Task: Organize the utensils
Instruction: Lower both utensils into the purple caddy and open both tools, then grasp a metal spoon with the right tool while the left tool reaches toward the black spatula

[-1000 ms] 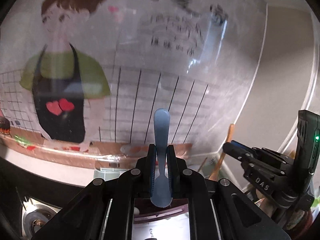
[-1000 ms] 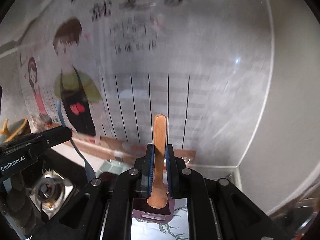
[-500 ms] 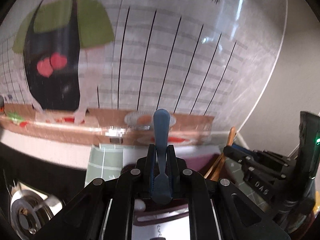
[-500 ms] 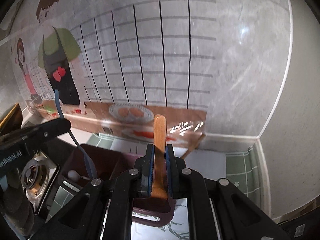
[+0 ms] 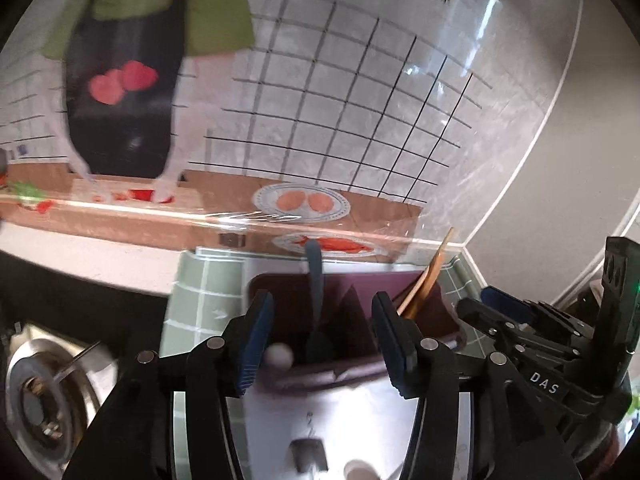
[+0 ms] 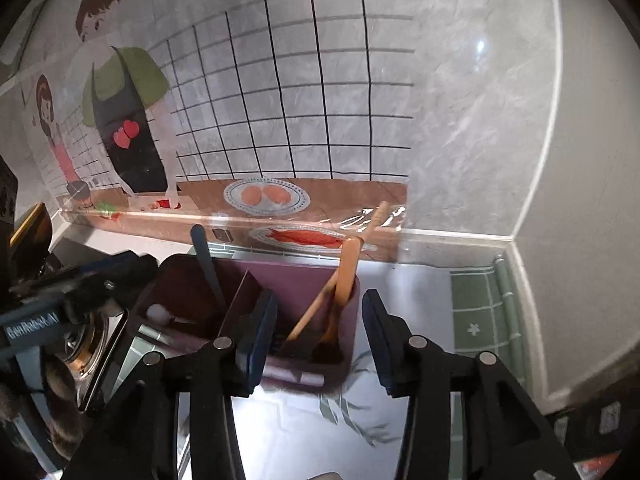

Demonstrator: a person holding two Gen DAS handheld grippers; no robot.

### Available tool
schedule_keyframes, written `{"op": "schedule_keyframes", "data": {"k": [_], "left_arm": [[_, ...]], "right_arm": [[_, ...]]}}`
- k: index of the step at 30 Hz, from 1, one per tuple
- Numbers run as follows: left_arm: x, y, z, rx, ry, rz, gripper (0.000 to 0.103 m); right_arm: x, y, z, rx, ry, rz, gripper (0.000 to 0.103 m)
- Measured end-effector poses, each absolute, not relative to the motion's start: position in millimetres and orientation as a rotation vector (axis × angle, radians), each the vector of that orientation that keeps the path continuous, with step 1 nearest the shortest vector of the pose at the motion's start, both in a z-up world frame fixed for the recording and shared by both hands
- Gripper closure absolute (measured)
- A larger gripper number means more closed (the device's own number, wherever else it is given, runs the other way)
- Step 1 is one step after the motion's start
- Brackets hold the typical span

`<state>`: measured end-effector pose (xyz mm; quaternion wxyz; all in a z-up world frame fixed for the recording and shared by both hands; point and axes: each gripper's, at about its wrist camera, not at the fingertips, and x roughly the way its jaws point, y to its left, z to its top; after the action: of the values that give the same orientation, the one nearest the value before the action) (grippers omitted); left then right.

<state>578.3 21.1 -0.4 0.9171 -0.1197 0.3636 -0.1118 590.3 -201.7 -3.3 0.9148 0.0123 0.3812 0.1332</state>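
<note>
On the surface by the tiled wall, the holder [image 6: 256, 320] is kept as reference: both opening tongs [image 5: 322, 344] [image 6: 320, 336], nothing gripped, are best lifted straight above it, so the blue spoon [image 5: 316, 300] and wooden spoon [image 6: 340, 300] inside are not tipped.

Holder [image 6: 304, 280] was maroon; spatula [image 5: 315, 280] blue; spoon [image 6: 345, 276] orange-brown; wall sticker [image 6: 280, 92] black-gridded white; claw pads [image 5: 252, 344] blue.

Dim, heavily curved fisheye views with black corners; glare streaks shine on the glossy wall sticker [image 5: 304, 128], whose cartoon figure is motion-blurred.
</note>
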Motion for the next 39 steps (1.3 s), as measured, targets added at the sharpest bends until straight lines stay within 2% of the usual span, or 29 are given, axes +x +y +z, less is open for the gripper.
{"op": "schedule_keyframes", "data": {"k": [1,3,6,8,10,16,20,21,23,24,25,32,35,37,39], "left_arm": [[569.8,25.2,1.0,-0.244,0.746,-0.223,0.049],[548.8,35.6,0.0,-0.245,0.755,-0.211,0.048],[518.4,48.6,-5.9,-0.233,0.783,-0.195,0.047],[493.5,57.6,-13.4,-0.215,0.806,-0.19,0.046],[474.2,65.5,-21.1,-0.218,0.824,-0.189,0.046],[418.7,86.4,-56.1,-0.258,0.929,-0.177,0.045],[393.3,97.3,-80.2,-0.275,0.99,-0.151,0.045],[389.5,98.6,-83.6,-0.277,1.002,-0.149,0.045],[381.2,101.3,-90.5,-0.279,1.025,-0.144,0.045],[377.7,102.9,-91.9,-0.282,1.028,-0.141,0.045],[374.0,105.7,-93.0,-0.29,1.03,-0.137,0.045],[368.6,118.4,-96.9,-0.304,1.047,-0.113,0.045],[371.8,112.7,-96.7,-0.296,1.05,-0.126,0.045],[375.6,106.2,-96.2,-0.282,1.054,-0.141,0.045],[380.3,98.3,-96.0,-0.263,1.059,-0.156,0.045]], "right_arm": [[582.4,-201.9,-2.3,0.016,0.784,0.262,0.044],[566.7,-200.7,-1.2,-0.009,0.78,0.24,0.032],[539.1,-194.6,-7.9,-0.058,0.805,0.223,0.03],[523.1,-189.4,-15.7,-0.089,0.833,0.214,0.025],[506.3,-183.5,-24.7,-0.118,0.851,0.204,0.014],[465.0,-160.9,-54.3,-0.21,0.881,0.154,0.004],[457.4,-154.6,-65.9,-0.148,0.925,0.223,0.003],[459.3,-153.0,-69.4,-0.108,0.952,0.261,0.006],[464.0,-147.3,-76.8,-0.069,0.994,0.301,0.025],[467.2,-142.1,-82.4,-0.067,1.021,0.313,0.041],[470.0,-136.4,-88.2,-0.068,1.046,0.324,0.047],[481.0,-115.6,-108.4,-0.101,1.093,0.311,0.05],[483.7,-111.7,-113.8,-0.122,1.114,0.307,0.058],[482.4,-115.2,-116.6,-0.111,1.131,0.31,0.072],[479.9,-120.5,-115.2,-0.099,1.133,0.302,0.073]]}}
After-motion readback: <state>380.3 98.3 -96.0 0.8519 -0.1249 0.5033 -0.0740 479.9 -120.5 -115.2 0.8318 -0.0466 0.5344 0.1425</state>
